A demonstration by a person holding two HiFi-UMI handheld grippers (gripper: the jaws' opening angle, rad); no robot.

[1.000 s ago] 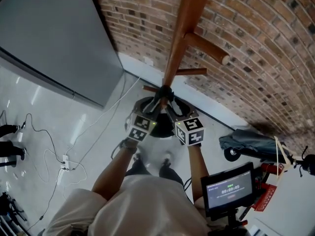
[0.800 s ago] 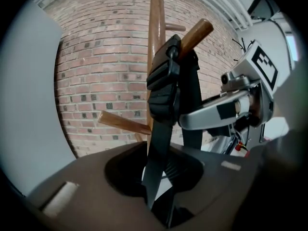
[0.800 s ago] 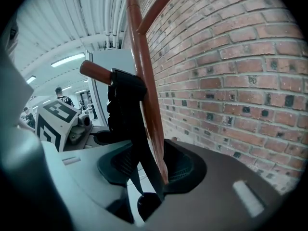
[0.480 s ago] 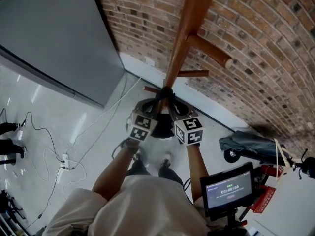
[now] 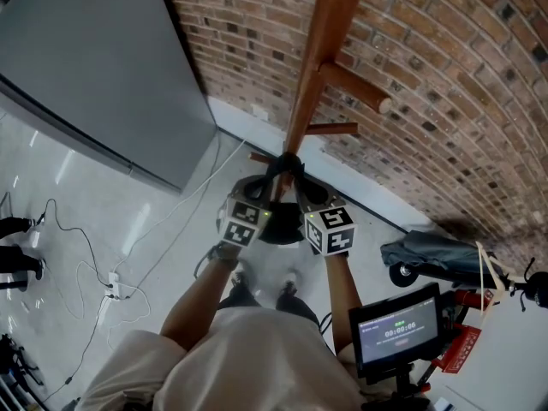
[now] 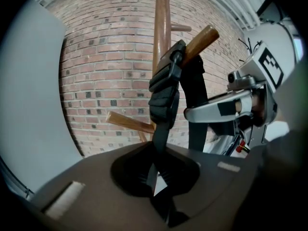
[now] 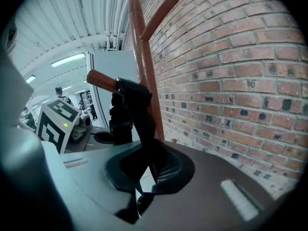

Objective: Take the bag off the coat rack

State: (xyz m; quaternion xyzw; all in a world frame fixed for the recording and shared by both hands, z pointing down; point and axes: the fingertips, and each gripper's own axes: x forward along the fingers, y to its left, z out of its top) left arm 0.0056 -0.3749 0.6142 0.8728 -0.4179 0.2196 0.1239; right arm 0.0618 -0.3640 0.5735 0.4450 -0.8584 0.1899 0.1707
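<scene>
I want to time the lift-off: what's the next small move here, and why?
The left gripper and right gripper have just closed their jaws on the straps, which hang looped over the upward-slanting peg. So probably lift both up and outward along the peg until the straps clear its tip.

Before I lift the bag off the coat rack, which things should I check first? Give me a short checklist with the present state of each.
1. Left claw shut on the left strap: ok; its jaws have just been closing on it.
2. Right claw shut on the right strap: ok; its jaws have just been closing too.
3. Both straps looped over the peg: ok.
4. Room above the peg's raised tip: ok.
5. Bag body free below: cannot tell.
</scene>
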